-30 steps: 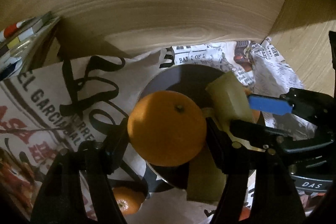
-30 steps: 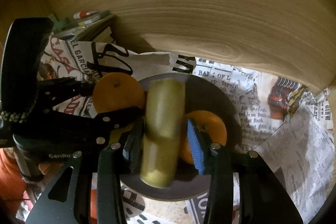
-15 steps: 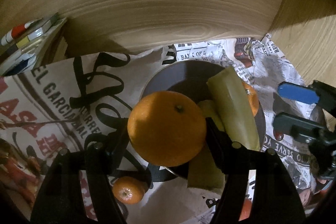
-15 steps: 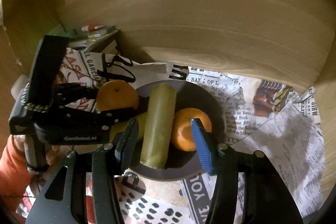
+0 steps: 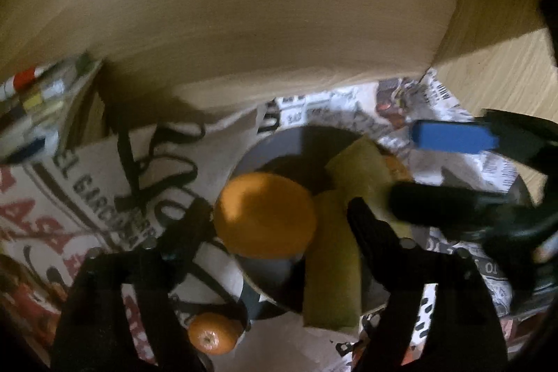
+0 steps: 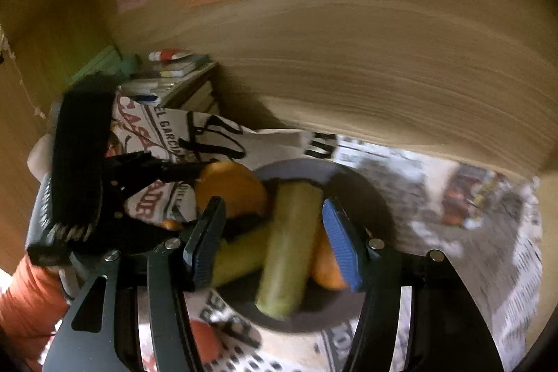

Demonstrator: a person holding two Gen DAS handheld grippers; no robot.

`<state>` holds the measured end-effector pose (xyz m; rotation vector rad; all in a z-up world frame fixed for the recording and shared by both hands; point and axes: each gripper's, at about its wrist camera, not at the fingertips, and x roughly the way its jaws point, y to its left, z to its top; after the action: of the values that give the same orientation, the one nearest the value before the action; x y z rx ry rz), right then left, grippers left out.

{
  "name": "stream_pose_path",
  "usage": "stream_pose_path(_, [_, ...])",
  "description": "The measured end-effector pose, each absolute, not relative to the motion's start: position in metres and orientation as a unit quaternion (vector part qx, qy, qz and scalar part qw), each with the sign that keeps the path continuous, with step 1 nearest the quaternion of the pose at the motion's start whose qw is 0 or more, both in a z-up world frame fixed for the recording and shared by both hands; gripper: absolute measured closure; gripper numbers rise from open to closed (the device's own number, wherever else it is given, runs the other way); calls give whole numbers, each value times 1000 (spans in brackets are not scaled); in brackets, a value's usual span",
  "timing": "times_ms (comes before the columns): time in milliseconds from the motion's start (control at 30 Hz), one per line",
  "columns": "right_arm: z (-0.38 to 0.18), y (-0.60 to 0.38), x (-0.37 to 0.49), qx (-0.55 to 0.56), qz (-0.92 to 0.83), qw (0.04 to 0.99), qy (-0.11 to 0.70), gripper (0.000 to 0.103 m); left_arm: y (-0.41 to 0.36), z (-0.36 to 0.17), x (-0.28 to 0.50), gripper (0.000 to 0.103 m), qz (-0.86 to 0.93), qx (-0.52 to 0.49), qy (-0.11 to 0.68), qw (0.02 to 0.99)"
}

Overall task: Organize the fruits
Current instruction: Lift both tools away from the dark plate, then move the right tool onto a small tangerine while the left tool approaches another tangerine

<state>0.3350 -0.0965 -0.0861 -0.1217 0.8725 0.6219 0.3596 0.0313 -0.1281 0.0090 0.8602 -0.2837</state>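
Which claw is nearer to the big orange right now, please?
Left. The left claw has its fingers on either side of the orange at the plate's edge. The right claw is open over the yellow-green pieces, beside the orange.

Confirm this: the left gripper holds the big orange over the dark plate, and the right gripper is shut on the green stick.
Not quite. In the right wrist view the right gripper is open, its fingers spread either side of the green stick. The left gripper does hold the big orange over the dark plate.

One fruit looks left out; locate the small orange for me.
In the left wrist view, the small orange lies on the newspaper at bottom centre, just outside the dark bowl's near-left rim.
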Motion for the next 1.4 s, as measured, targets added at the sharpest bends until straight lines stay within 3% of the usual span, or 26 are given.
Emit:
stream_pose_path(267, [-89, -105, 327, -57, 279, 871, 401, 48, 38, -114, 329, 18, -98, 58, 388, 914])
stream_pose_path(767, [-93, -169, 260, -56, 206, 901, 377, 42, 105, -146, 265, 20, -66, -4, 419, 906])
stream_pose_path(1267, [-131, -207, 192, -17, 162, 899, 408, 42, 76, -190, 293, 57, -71, 12, 466, 882])
stream_pose_path(1333, [-132, -209, 186, -7, 166, 898, 408, 42, 76, -191, 294, 68, -75, 7, 465, 882])
stream_pose_path(1400, [-134, -209, 180, 2, 175, 895, 411, 42, 76, -190, 292, 68, -73, 5, 464, 883])
